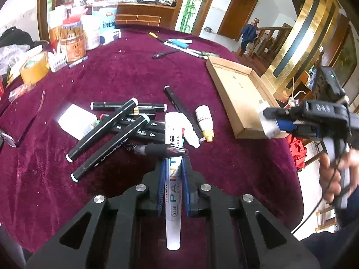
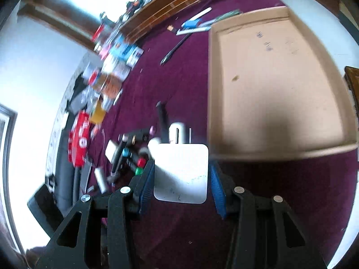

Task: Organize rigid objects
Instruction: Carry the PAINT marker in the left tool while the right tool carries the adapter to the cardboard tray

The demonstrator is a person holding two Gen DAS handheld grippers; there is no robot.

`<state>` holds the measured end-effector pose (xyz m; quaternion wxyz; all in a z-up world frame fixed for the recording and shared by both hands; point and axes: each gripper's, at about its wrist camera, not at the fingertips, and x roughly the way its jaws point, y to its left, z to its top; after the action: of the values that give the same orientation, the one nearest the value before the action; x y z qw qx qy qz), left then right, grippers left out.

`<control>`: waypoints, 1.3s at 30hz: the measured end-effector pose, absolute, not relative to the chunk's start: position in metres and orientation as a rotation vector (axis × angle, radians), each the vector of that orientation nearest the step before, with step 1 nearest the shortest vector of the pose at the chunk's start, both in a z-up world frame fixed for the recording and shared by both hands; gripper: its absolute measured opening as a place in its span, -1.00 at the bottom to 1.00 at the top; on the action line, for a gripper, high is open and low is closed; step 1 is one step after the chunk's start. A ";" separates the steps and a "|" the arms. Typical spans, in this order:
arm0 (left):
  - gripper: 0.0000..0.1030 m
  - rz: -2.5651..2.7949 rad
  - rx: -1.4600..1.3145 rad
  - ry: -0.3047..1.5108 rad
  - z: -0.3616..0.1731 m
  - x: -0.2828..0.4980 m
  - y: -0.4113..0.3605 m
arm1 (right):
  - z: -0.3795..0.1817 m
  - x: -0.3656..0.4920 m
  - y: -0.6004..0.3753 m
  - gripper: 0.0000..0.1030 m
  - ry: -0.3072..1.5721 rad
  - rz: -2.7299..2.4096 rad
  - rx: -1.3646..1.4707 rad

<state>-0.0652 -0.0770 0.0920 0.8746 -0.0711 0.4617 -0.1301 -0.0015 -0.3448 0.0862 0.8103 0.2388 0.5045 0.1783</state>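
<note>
Where blue pads grip, "PAINT S558" marker (image 1: 172,179).

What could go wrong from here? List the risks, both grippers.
1. The left gripper clamps the white paint marker lengthwise; its tip sits among the black markers, so lifting may drag them.
2. The right gripper holds the white charger near the cardboard tray edge; it could clip the rim.

"PAINT", "S558" on white marker (image 1: 172,179)

Tape roll (image 1: 34,68), round tin (image 1: 73,44) on maroon cloth (image 1: 125,71); brown door (image 1: 236,11) behind.
</note>
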 end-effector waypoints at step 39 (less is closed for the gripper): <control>-0.77 -0.364 -0.124 0.925 0.112 -0.052 -0.110 | 0.075 -0.020 -0.379 -0.18 1.144 0.309 0.489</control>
<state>-0.0517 -0.1102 0.1118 0.8772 -0.0594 0.4432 -0.1747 -0.0204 -0.3790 0.0747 0.8016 0.2281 0.5335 0.1441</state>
